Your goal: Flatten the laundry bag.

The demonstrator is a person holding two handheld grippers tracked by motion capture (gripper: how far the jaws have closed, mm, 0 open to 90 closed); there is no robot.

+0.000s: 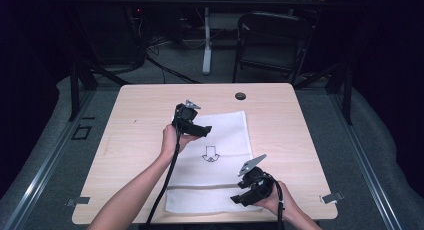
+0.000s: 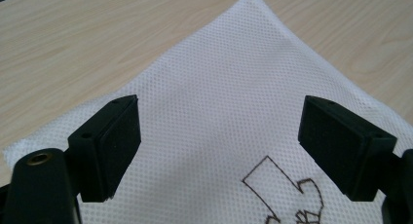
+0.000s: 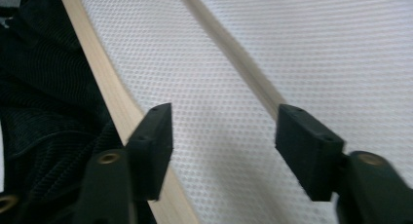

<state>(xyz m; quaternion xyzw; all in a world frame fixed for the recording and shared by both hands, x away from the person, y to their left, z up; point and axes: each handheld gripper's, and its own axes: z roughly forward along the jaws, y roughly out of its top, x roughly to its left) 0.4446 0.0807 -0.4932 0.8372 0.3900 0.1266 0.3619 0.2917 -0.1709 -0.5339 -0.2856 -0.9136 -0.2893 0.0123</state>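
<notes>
Pale wooden tabletop [image 1: 135, 140], rounded at the corners, set on grey carpet. Behind it, a dark folding chair [image 1: 272, 42] and a white table leg [image 1: 206, 40]. On the far part of the tabletop, a small dark round grommet [image 1: 240, 96].

Spread across the middle, a white mesh cloth [image 1: 227, 135], flat, with an outlined arrow drawing [image 1: 210, 154] pointing toward the near edge. Near end of the cloth folded over into a strip [image 1: 200, 200] lying along the tabletop's near edge, a thin seam of wood showing between strip and main sheet in the right gripper view.

Left gripper [image 1: 206, 130] held in a hand [image 1: 171, 140] above the left part of the cloth, pointing right, topped by a grey plate. In the left gripper view, gripper [image 2: 219, 136] wide apart, nothing between the pads, only the cloth [image 2: 219, 87] and part of the arrow drawing [image 2: 282, 195] beneath.

Right gripper [image 1: 239, 198] held in a hand [image 1: 280, 200] at the near right, over the right end of the folded strip, pointing left. In the right gripper view, gripper [image 3: 224, 146] apart, pads clear of the cloth [image 3: 214, 112], nothing clamped.

No containers on the tabletop.
</notes>
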